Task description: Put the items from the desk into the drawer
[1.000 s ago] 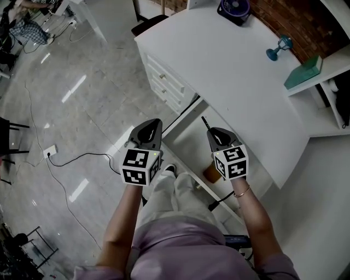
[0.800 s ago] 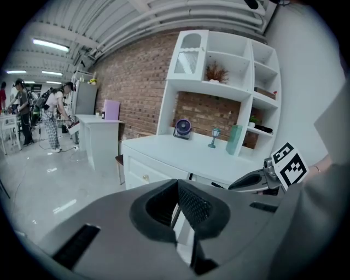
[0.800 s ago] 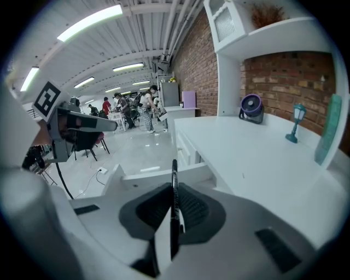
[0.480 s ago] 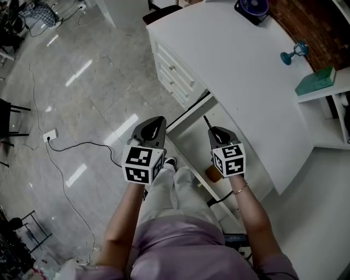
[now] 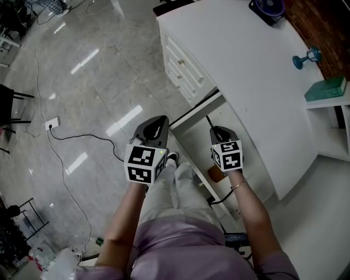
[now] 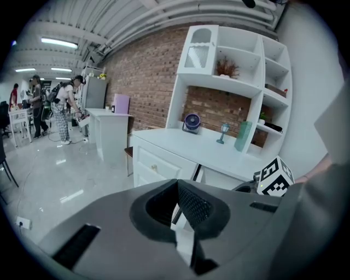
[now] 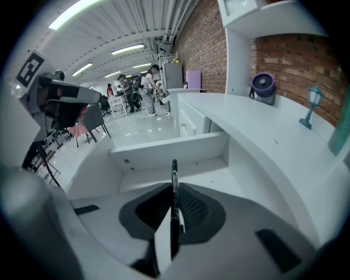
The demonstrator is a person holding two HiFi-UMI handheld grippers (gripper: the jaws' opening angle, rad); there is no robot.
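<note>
- Left claw: jaws closed together with nothing between them. It is held above the person's lap, just beside the drawer's front edge.
- Right claw: jaws clamped on a thin black pen-like stick, which projects past the tips.
- The stick is held over the open white drawer and points down into it. Whether it touches the drawer floor cannot be determined.
- The drawer stands pulled out from under the white worktop.
- A white chest of small drawers sits under the worktop, beside the open drawer.
- At the far side of the worktop stand:
  - a small dark blue round fan
  - a teal goblet-shaped ornament
  - a teal book-like block
- The three are set well apart from the drawer.
</note>
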